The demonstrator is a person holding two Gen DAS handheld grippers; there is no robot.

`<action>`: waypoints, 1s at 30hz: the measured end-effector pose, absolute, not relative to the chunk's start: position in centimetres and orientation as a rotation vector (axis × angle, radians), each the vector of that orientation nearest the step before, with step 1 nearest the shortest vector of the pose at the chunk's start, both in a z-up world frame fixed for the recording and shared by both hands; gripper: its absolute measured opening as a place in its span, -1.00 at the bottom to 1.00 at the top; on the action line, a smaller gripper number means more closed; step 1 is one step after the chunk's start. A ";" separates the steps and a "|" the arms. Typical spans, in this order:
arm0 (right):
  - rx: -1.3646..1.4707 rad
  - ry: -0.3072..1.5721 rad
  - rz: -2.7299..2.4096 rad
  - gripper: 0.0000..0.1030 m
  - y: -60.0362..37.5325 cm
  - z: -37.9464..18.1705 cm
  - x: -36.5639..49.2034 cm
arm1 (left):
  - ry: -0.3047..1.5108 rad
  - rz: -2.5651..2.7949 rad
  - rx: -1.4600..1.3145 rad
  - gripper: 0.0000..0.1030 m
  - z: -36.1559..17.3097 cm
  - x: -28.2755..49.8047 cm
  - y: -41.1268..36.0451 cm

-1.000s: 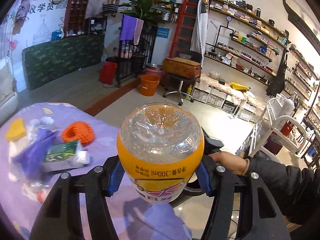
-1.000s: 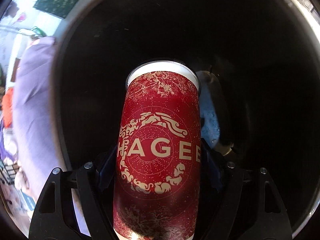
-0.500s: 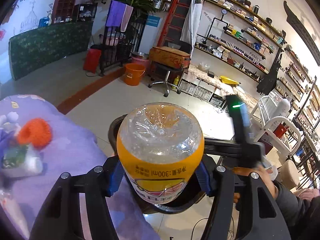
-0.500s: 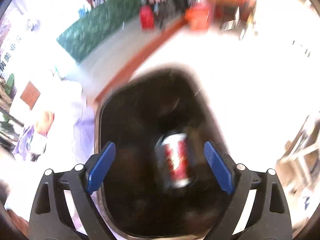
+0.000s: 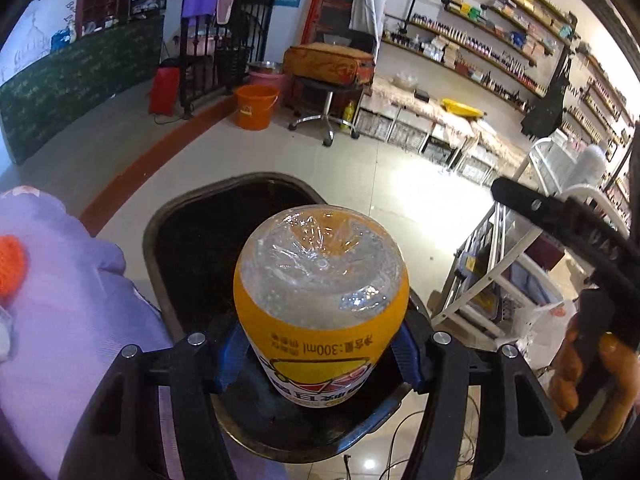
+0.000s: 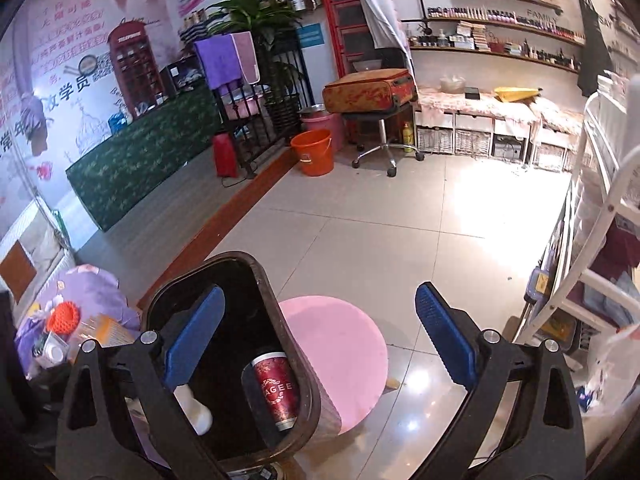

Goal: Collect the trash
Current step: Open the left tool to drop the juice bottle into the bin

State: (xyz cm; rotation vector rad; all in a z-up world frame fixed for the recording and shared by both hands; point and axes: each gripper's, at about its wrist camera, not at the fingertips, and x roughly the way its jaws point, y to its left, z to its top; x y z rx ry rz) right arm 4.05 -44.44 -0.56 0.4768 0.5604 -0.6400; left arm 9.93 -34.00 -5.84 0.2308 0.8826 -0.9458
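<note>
My left gripper (image 5: 318, 350) is shut on a clear plastic bottle with an orange label (image 5: 320, 300) and holds it, bottom end forward, over the open black trash bin (image 5: 192, 240). My right gripper (image 6: 316, 336) is open and empty, raised above and right of the bin (image 6: 304, 392). A red paper cup (image 6: 276, 390) lies inside the bin, next to a white object (image 6: 196, 412). The right gripper's black body (image 5: 560, 216) and the hand holding it show at the right of the left wrist view.
The table with a purple cloth (image 5: 68, 320) lies left of the bin, with an orange knitted item (image 6: 62, 316) and other trash (image 6: 48, 350) on it. A pink round stool (image 6: 340, 352) stands right of the bin. A white rack (image 6: 600, 240) stands at the right.
My right gripper opened, dropped the red cup into the bin, and rose up and away. My left gripper carried the bottle from over the table to above the bin.
</note>
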 end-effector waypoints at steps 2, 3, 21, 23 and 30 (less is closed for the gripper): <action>0.485 0.552 -0.640 0.84 -44.4 -0.7 3.8 | 0.903 -0.939 0.258 0.18 -6.4 9.8 -34.3; 0.493 0.550 -0.638 0.84 -44.2 -1.1 3.7 | 0.914 -0.930 0.271 0.18 -6.7 9.8 -34.6; 0.468 0.481 -0.562 0.89 -40.8 -1.1 4.3 | 0.799 -0.848 0.283 0.88 -4.7 7.8 -30.7; 0.444 0.471 -0.538 0.89 -39.7 -0.9 4.9 | 0.777 -0.827 0.273 0.88 -4.2 7.3 -29.2; 0.371 0.490 -0.390 0.89 -34.5 -0.7 7.7 | 0.745 -0.715 0.185 0.88 -3.0 7.1 -22.0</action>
